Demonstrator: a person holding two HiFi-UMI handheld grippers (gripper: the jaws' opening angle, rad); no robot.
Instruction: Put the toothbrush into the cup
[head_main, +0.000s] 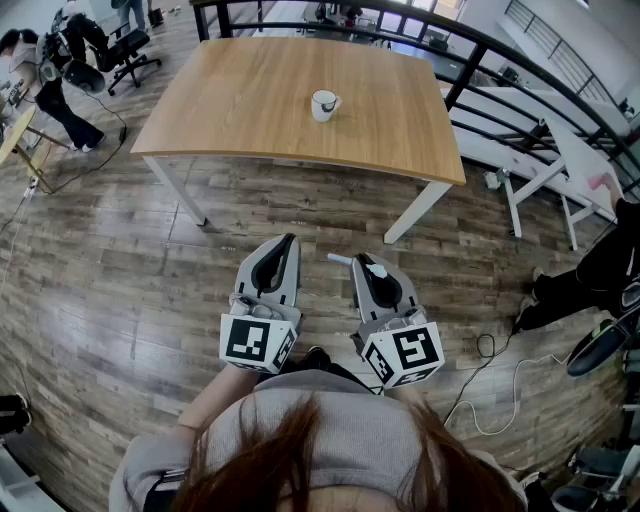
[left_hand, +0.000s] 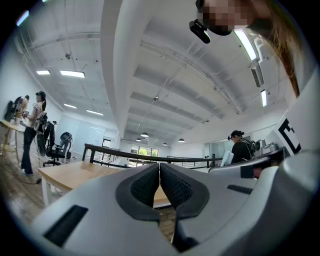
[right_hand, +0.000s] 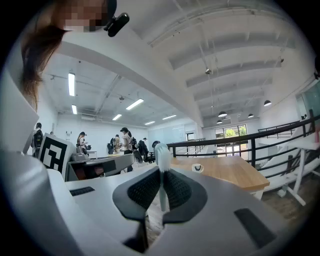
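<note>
Right hand-held gripper (head_main: 368, 265) clamps the toothbrush (right_hand: 162, 170), seemingly light, stiff and slippery, short of the table's (head_main: 250, 100) near edge; the cup (head_main: 323, 104) waits midway between its side edges. Left hand-held gripper (head_main: 283, 245) is clenched, empty.

White toothbrush (right_hand: 162, 165); white cup (head_main: 323, 104) on table (head_main: 240, 100)
</note>
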